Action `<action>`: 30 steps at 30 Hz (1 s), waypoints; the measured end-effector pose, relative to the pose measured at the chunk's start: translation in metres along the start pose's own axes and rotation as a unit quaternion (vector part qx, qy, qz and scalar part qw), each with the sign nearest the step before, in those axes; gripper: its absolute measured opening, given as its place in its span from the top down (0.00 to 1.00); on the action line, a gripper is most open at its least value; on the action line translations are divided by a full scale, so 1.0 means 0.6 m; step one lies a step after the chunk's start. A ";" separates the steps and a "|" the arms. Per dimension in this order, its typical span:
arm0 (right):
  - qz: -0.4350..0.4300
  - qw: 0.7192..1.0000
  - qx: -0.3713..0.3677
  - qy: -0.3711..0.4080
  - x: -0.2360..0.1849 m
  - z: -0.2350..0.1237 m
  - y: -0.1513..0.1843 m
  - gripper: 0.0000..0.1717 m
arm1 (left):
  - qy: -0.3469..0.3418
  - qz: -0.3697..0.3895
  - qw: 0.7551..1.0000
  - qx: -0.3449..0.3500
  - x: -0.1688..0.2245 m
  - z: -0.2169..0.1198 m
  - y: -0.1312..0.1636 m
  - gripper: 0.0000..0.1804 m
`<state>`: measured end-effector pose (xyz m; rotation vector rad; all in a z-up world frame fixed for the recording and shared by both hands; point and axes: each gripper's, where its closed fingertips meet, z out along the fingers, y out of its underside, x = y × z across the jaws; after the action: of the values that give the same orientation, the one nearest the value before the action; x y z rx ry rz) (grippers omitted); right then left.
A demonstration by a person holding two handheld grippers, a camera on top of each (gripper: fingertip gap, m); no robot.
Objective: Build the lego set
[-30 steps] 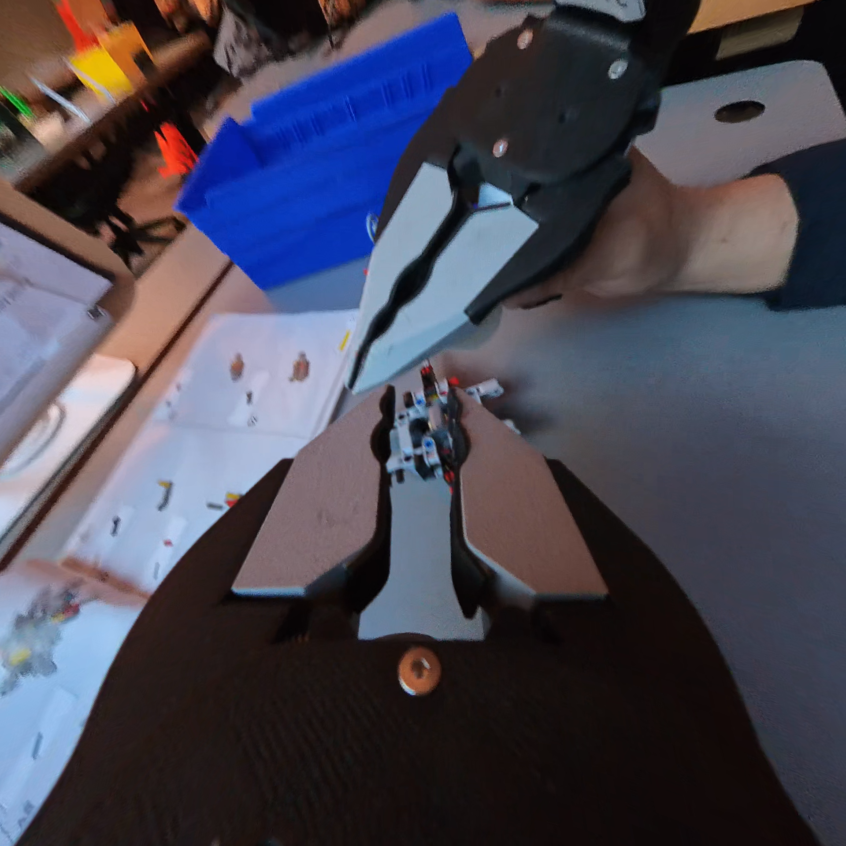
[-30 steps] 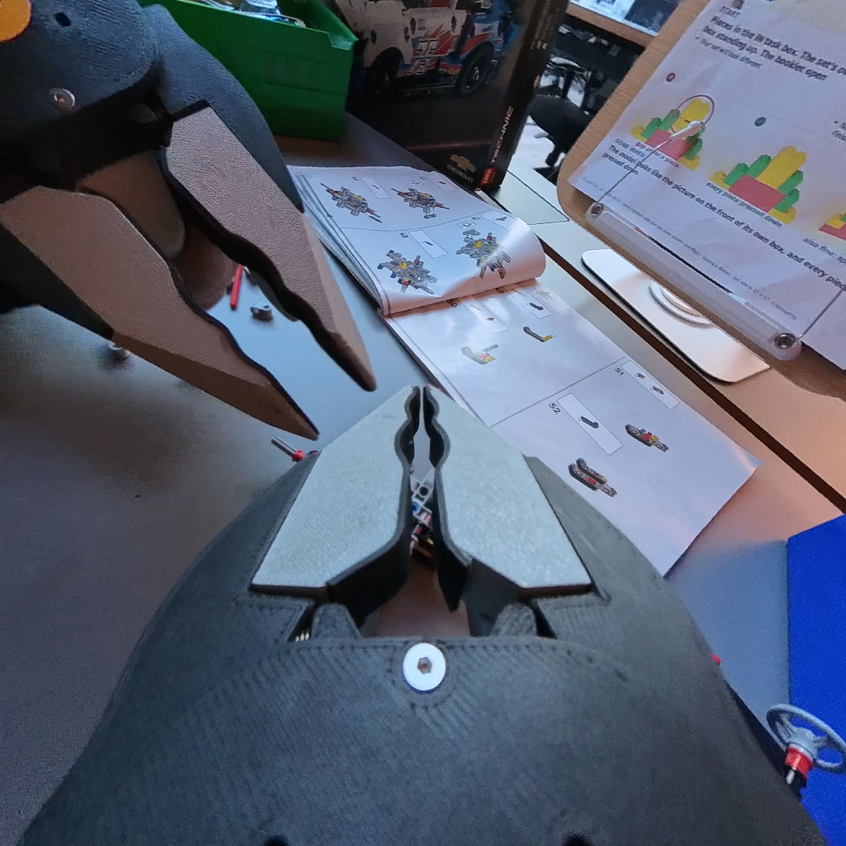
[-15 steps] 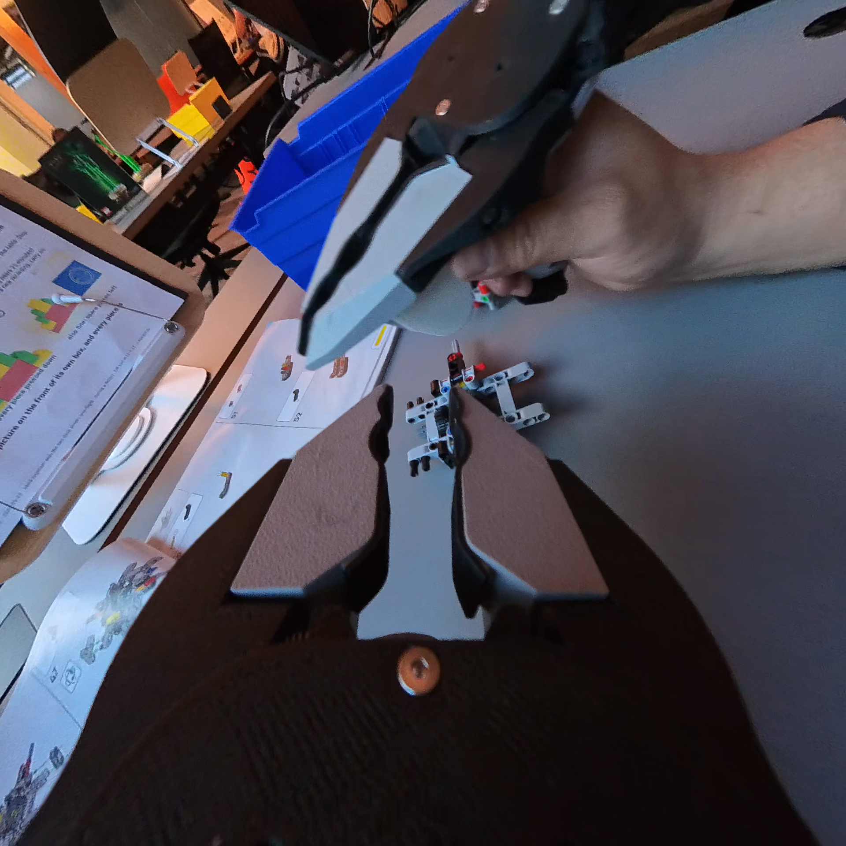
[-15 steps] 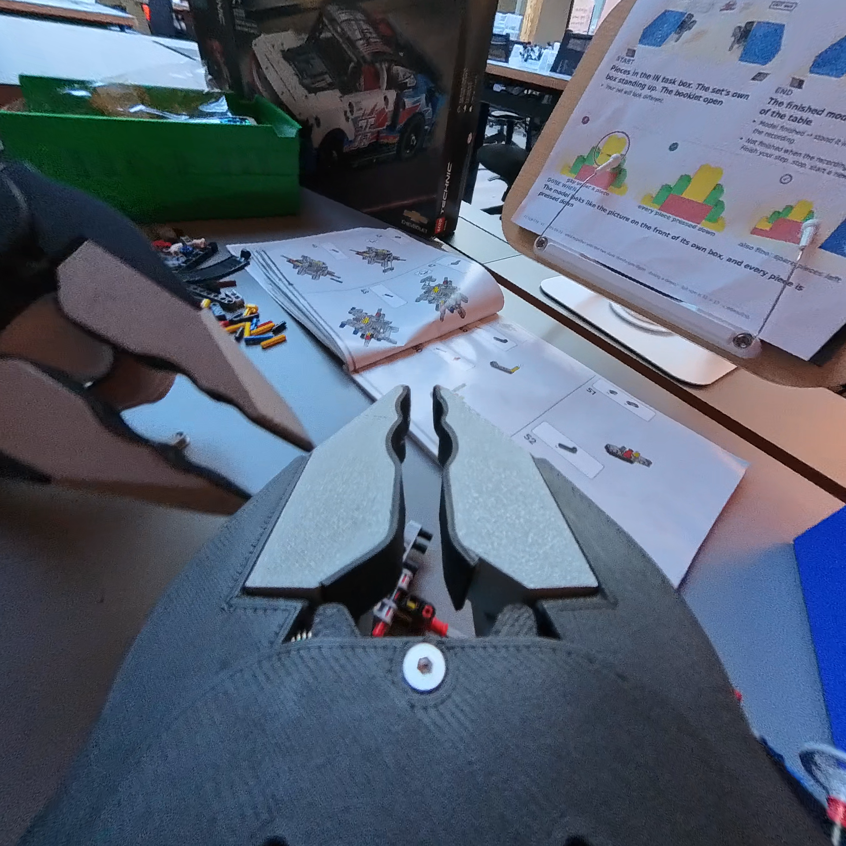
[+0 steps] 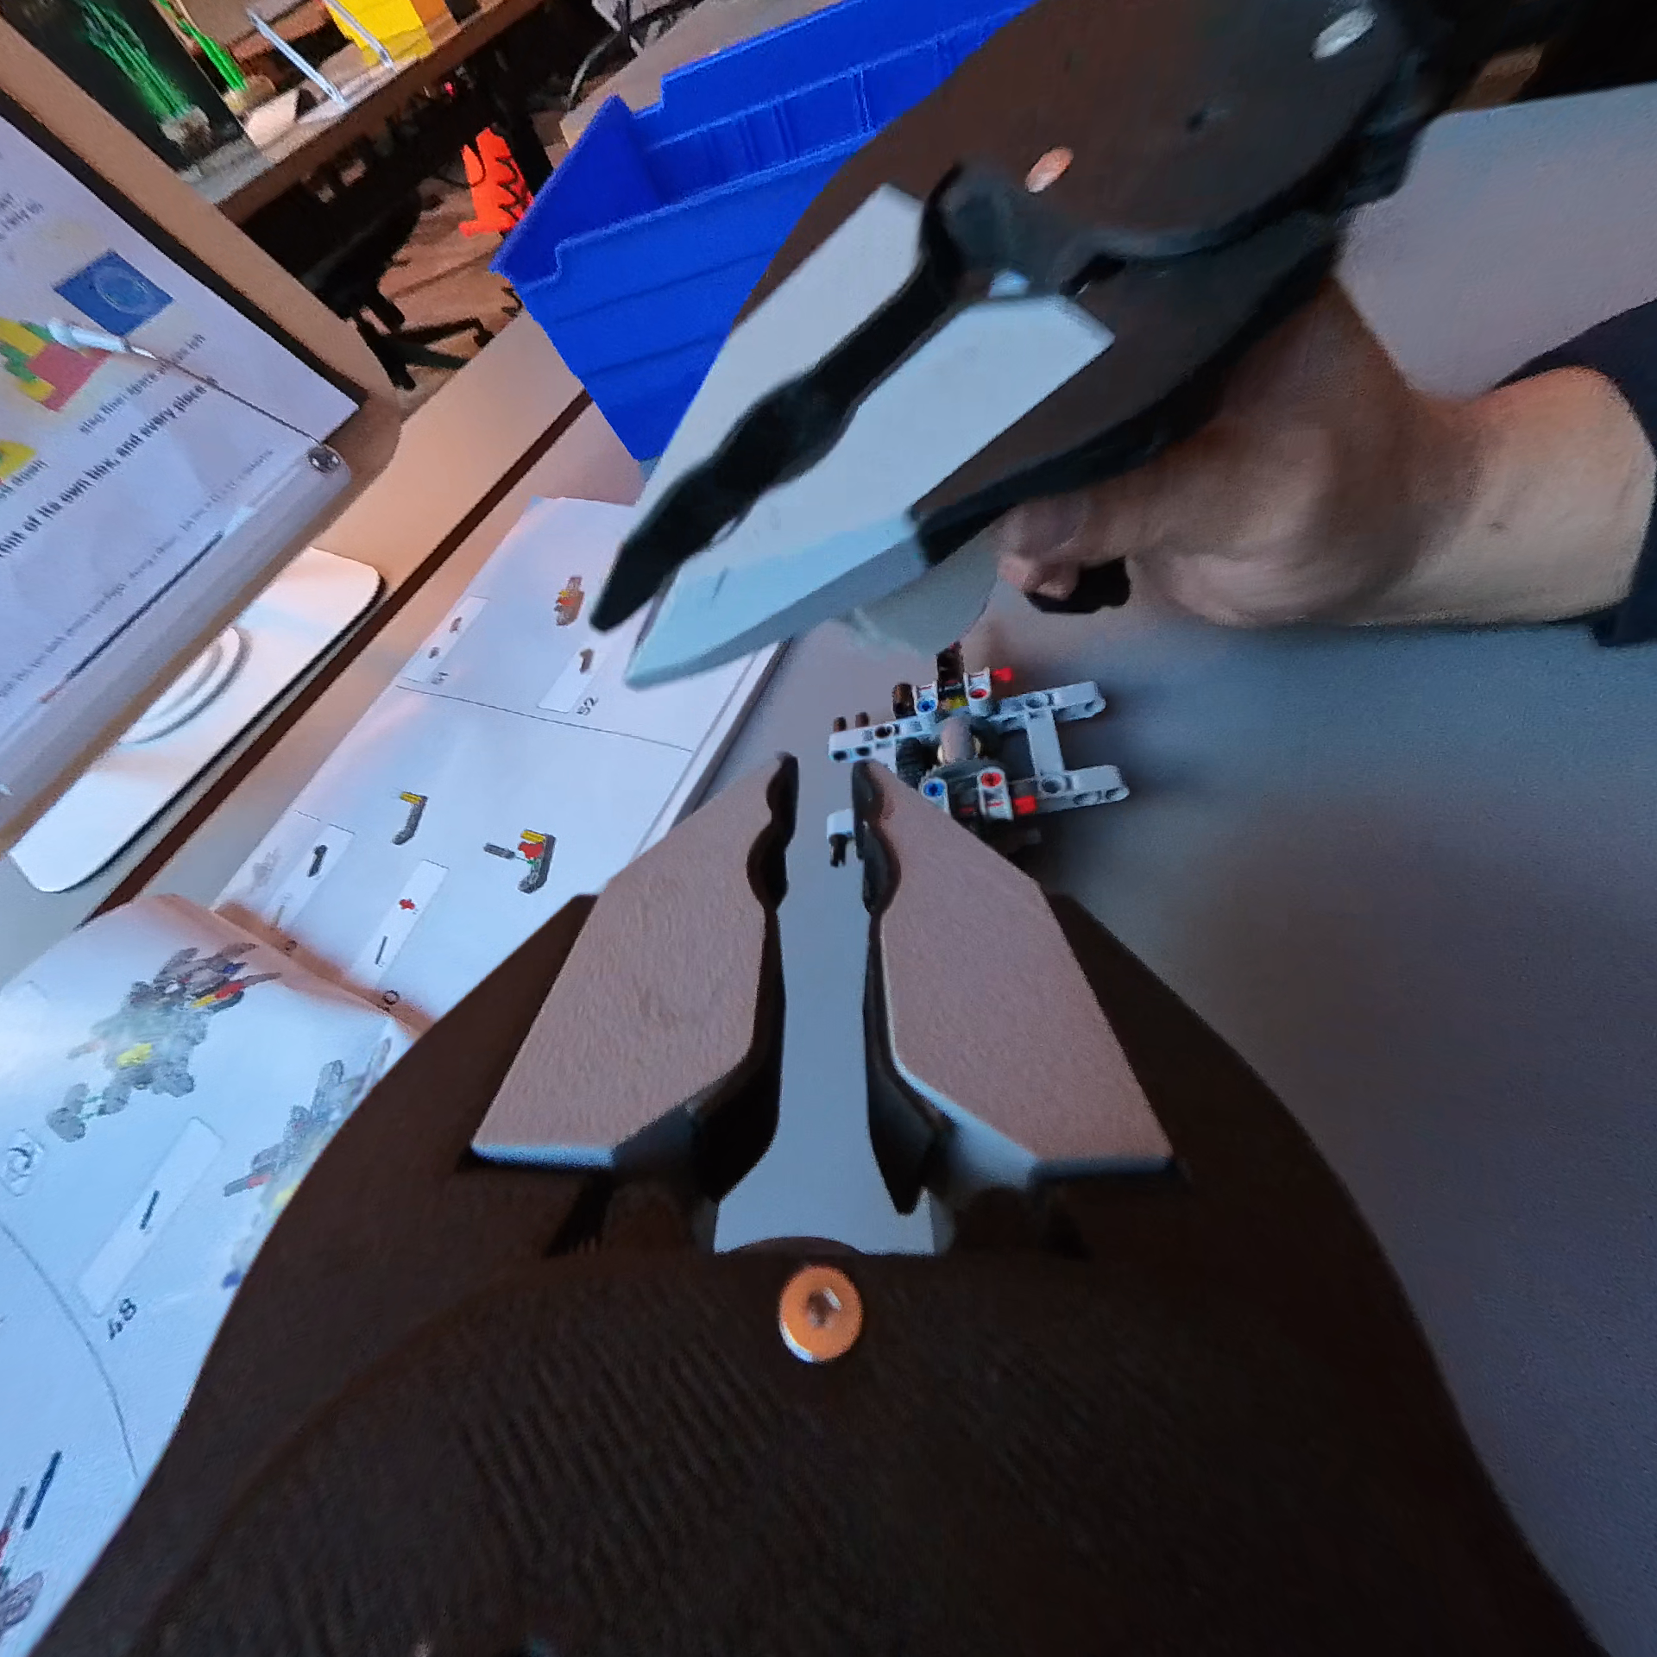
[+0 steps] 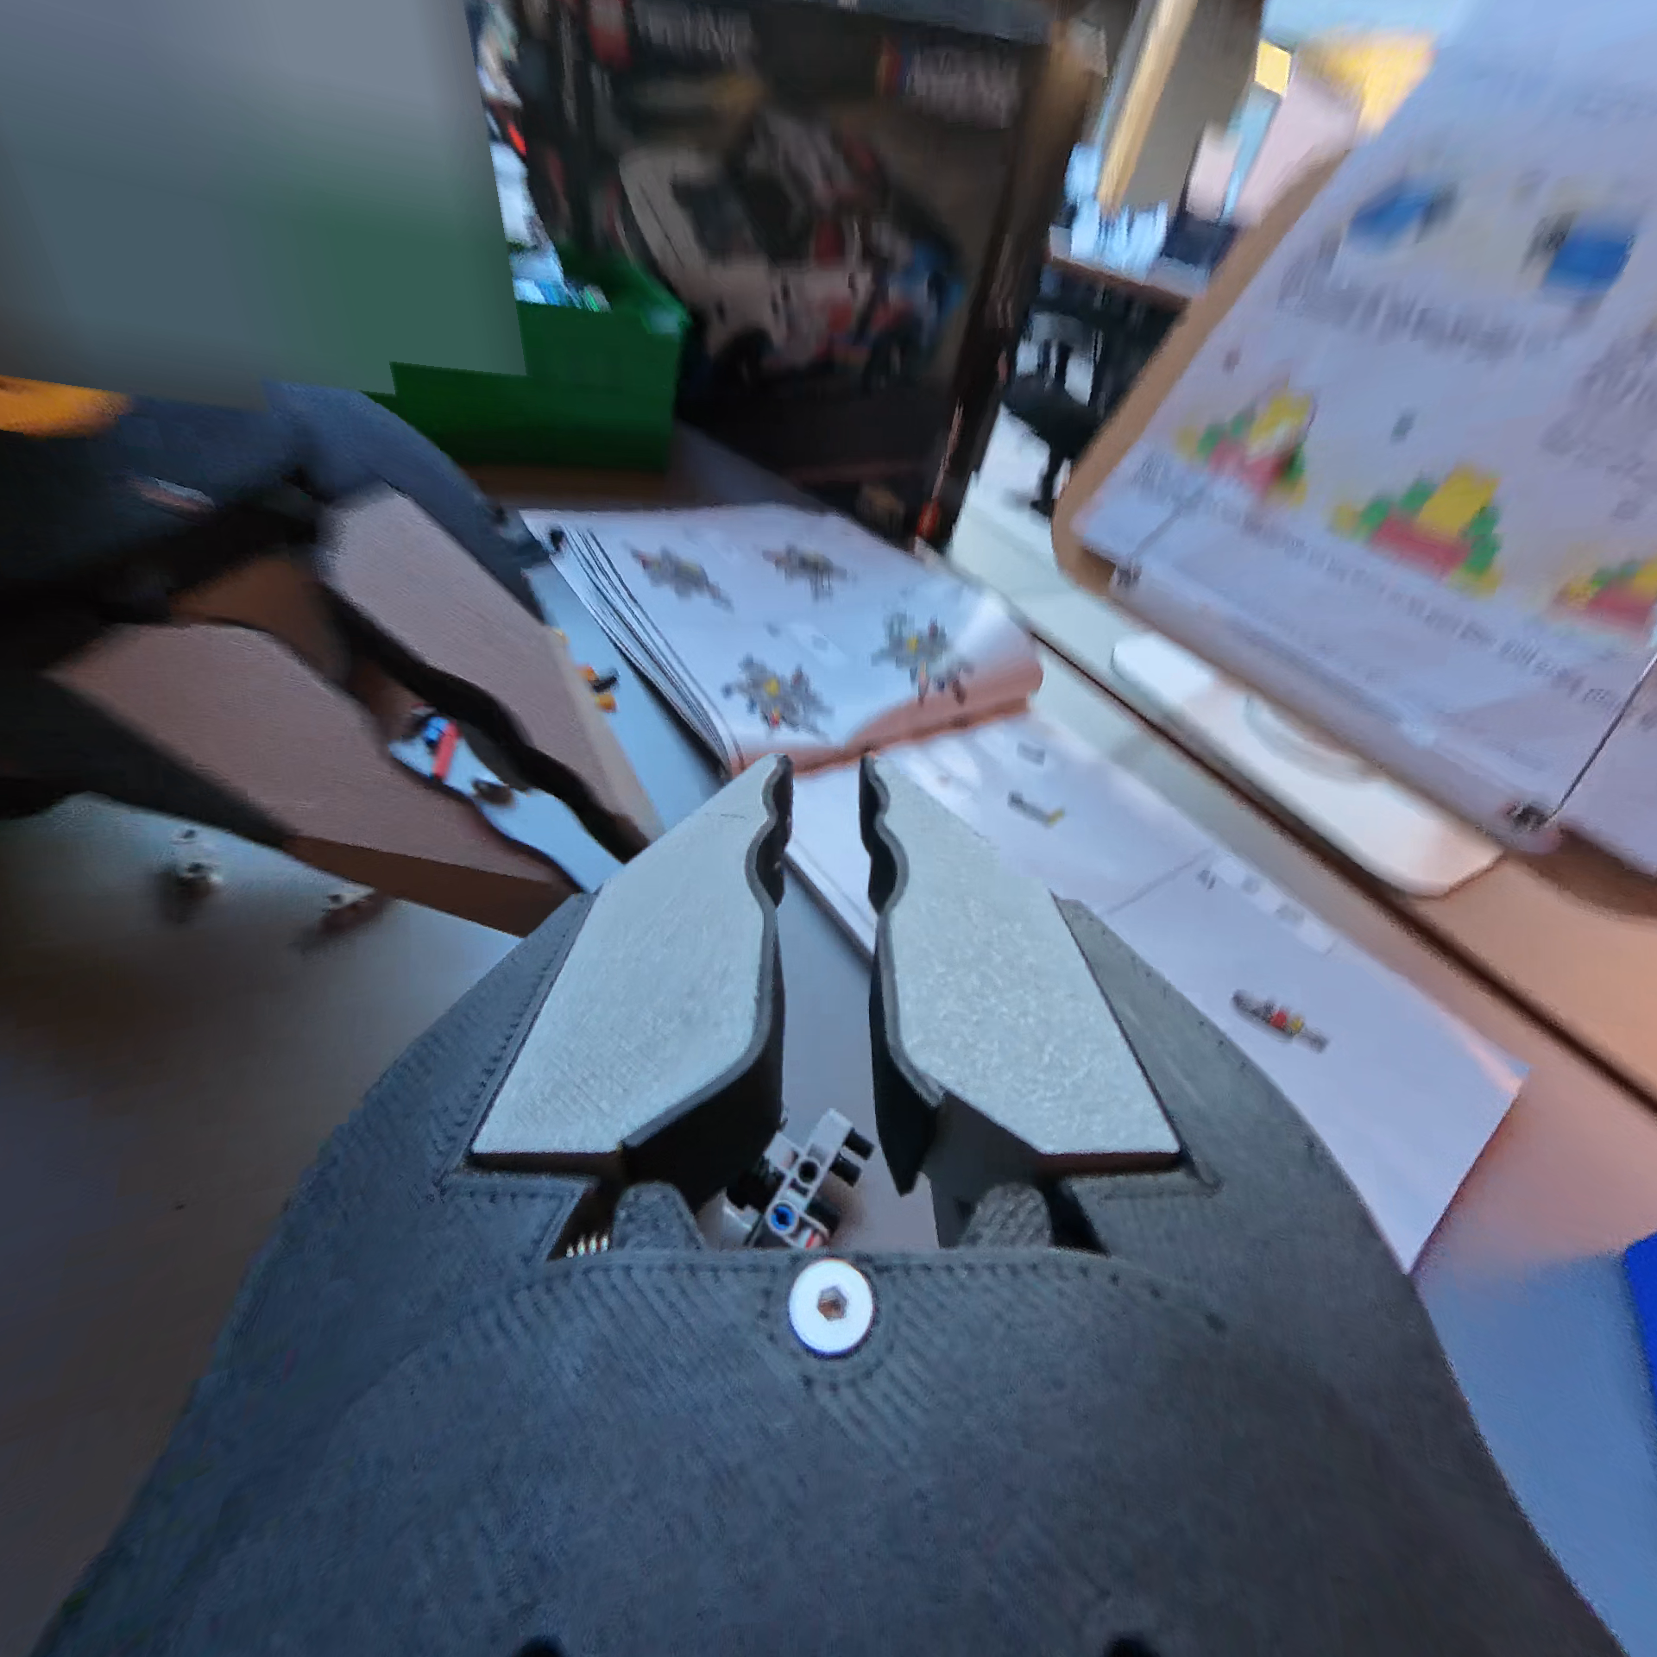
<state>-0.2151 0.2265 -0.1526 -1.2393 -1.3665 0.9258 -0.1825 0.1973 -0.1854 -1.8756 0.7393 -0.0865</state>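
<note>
Two grippers, both w/ jaws a little apart, nothing clamped.

Left wrist view: left gripper [image 5: 820, 789] sits centre frame; small grey brick assembly [image 5: 982, 749] lies on the table [image 5: 1345, 897] just right of its tips, long axis across the frame. Right gripper [image 5: 628, 637] hangs upper centre, over the booklet [image 5: 502, 780].

Right wrist view: right gripper [image 6: 823, 789] points at the booklet [image 6: 807, 628]; assembly shows low, between the finger bases [image 6: 798, 1184]. Left gripper is nearer it.
</note>
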 end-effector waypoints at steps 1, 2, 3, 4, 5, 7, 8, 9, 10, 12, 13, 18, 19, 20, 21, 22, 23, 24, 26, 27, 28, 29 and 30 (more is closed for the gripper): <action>-0.010 1.000 0.015 -0.001 -0.005 -0.007 -0.008 0.94 | 0.004 -0.003 1.000 -0.006 0.001 0.002 0.004 0.94; -0.009 1.000 0.026 0.002 -0.008 -0.013 -0.012 0.95 | 0.007 -0.005 1.000 -0.012 0.001 0.004 0.009 0.94; 0.001 0.999 0.037 -0.001 -0.014 -0.018 -0.012 0.96 | 0.012 -0.009 1.000 -0.017 0.003 0.005 0.013 0.93; 0.012 0.999 0.045 -0.013 -0.024 -0.021 -0.012 0.97 | 0.020 -0.014 0.999 -0.021 0.006 0.006 0.017 0.93; 0.019 0.998 0.047 -0.029 -0.036 -0.023 -0.011 0.97 | 0.031 -0.021 0.999 -0.022 0.011 0.006 0.019 0.92; 0.027 0.997 0.050 -0.049 -0.051 -0.023 -0.011 0.98 | 0.049 -0.032 0.998 -0.019 0.019 0.006 0.023 0.92; 0.035 0.996 0.054 -0.062 -0.058 -0.022 -0.013 0.98 | 0.051 -0.034 0.998 -0.025 0.019 0.008 0.029 0.92; 0.048 0.994 0.055 -0.076 -0.064 -0.022 -0.013 0.98 | 0.051 -0.034 0.997 -0.035 0.018 0.010 0.037 0.92; 0.062 0.993 0.056 -0.087 -0.069 -0.022 -0.013 0.98 | 0.049 -0.033 0.997 -0.046 0.014 0.010 0.044 0.91; 0.088 0.989 0.063 -0.102 -0.077 -0.027 -0.015 0.98 | 0.044 -0.043 0.997 -0.050 0.006 0.008 0.044 0.91; 0.098 0.987 0.069 -0.108 -0.082 -0.030 -0.017 0.98 | 0.047 -0.053 0.997 -0.039 0.006 0.005 0.039 0.91; 0.081 0.989 0.064 -0.103 -0.099 -0.032 -0.019 0.99 | 0.074 -0.094 0.993 -0.017 0.016 -0.005 0.022 0.90; 0.079 0.990 0.060 -0.100 -0.100 -0.031 -0.018 0.98 | 0.066 -0.090 0.994 -0.010 0.013 -0.007 0.017 0.90; 0.078 0.991 0.057 -0.096 -0.099 -0.030 -0.018 0.97 | 0.066 -0.086 0.994 0.004 0.012 -0.007 0.011 0.91; 0.078 0.991 0.056 -0.093 -0.097 -0.030 -0.017 0.96 | 0.070 -0.091 0.993 0.010 0.013 -0.004 0.014 0.92; 0.078 0.992 0.054 -0.087 -0.092 -0.030 -0.016 0.95 | 0.074 -0.110 0.991 0.004 0.011 0.002 0.026 0.93; 0.078 0.993 0.050 -0.078 -0.085 -0.029 -0.014 0.94 | 0.082 -0.136 0.987 -0.006 0.009 0.008 0.037 0.92; 0.078 0.993 0.046 -0.069 -0.078 -0.030 -0.011 0.94 | 0.092 -0.159 0.983 -0.016 0.004 0.009 0.045 0.91; 0.080 0.994 0.041 -0.066 -0.072 -0.032 -0.009 0.93 | 0.081 -0.184 0.980 0.009 -0.025 -0.004 0.033 0.91; 0.079 0.994 0.037 -0.069 -0.074 -0.031 -0.008 0.92 | 0.067 -0.185 0.980 0.032 -0.043 -0.017 0.022 0.91; 0.075 0.994 0.032 -0.071 -0.076 -0.030 -0.006 0.92 | 0.056 -0.181 0.981 0.048 -0.061 -0.032 0.013 0.92; 0.070 0.994 0.025 -0.076 -0.082 -0.028 -0.004 0.90 | 0.053 -0.175 0.982 0.053 -0.075 -0.045 0.007 0.91; 0.063 0.994 0.015 -0.087 -0.093 -0.025 -0.001 0.90 | 0.063 -0.169 0.982 0.045 -0.082 -0.056 0.008 0.90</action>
<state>-0.2037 0.1703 -0.1599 -1.2563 -1.4165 1.1621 -0.2371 0.1948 -0.1615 -1.9051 0.4854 -0.4524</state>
